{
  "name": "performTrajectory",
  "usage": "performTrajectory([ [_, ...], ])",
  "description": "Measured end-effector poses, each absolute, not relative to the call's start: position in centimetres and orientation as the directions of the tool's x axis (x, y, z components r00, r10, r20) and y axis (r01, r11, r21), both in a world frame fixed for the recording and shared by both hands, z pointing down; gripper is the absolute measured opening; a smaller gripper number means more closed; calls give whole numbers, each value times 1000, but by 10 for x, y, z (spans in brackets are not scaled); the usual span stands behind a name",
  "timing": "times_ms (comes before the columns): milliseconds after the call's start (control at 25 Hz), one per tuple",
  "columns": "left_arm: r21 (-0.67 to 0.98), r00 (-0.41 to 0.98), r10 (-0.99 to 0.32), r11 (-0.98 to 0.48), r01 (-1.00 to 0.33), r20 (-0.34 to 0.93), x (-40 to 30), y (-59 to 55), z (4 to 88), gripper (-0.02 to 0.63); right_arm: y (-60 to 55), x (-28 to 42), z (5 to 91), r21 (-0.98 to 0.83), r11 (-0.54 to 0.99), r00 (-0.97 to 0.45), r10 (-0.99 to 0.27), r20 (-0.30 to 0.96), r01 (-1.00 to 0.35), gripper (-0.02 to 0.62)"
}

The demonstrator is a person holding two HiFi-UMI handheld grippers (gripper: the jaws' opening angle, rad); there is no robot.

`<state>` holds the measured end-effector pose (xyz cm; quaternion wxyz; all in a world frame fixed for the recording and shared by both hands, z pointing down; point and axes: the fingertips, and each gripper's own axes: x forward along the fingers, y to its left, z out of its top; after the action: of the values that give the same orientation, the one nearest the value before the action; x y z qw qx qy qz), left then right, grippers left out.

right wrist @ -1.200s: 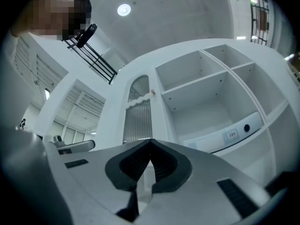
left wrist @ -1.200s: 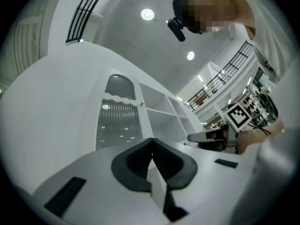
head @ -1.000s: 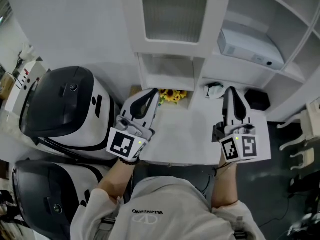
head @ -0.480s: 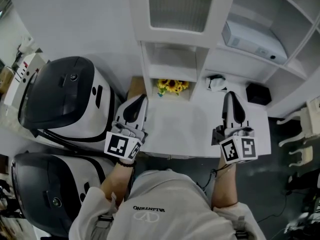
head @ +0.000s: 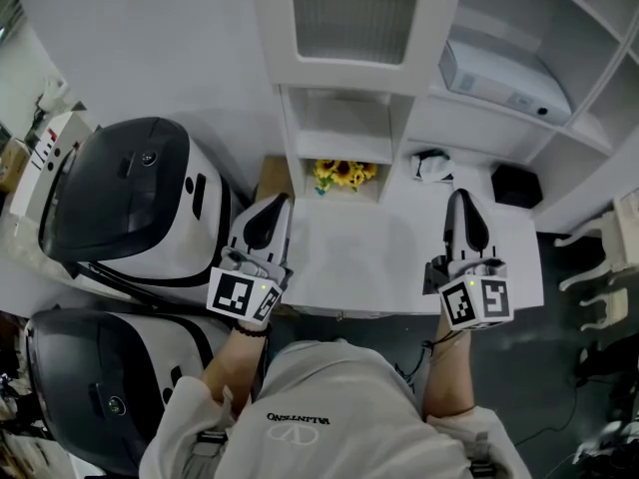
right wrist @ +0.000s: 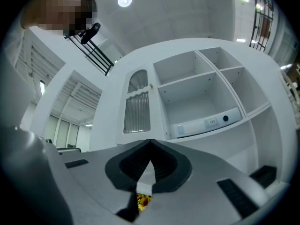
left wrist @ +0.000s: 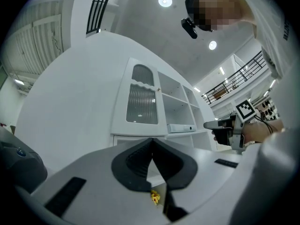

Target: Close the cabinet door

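The white cabinet door (head: 354,13), with a ribbed glass pane, lies flush with its frame at the top of the head view. It also shows in the left gripper view (left wrist: 140,100) and in the right gripper view (right wrist: 137,104), where a small knob sits on its right edge. My left gripper (head: 278,201) hovers over the left part of the white table (head: 369,257), shut and empty (left wrist: 151,139). My right gripper (head: 459,194) hangs over the table's right part, its tips together with nothing between them (right wrist: 150,140). Both point at the cabinet from a distance and touch nothing.
Yellow flowers (head: 344,173) sit in the niche under the door. A white box (head: 504,78) lies on an open shelf to the right, above a small white object (head: 431,165) and a black item (head: 514,190). Two black-and-white machines (head: 120,198) stand at left.
Both grippers have sunk and drawn back from the cabinet toward the person. The left one shifted left and straightened. Both stayed shut.
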<state>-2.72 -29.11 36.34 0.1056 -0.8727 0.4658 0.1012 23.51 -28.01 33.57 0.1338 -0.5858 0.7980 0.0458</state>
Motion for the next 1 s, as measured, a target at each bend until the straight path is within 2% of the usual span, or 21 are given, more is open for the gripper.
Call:
performTrajectory([
  [1000,-68,534,-800,-538,-840,-272,-24,-286,368,3,-276,236,337,-82,327,-296,-917,-267,-941,9],
])
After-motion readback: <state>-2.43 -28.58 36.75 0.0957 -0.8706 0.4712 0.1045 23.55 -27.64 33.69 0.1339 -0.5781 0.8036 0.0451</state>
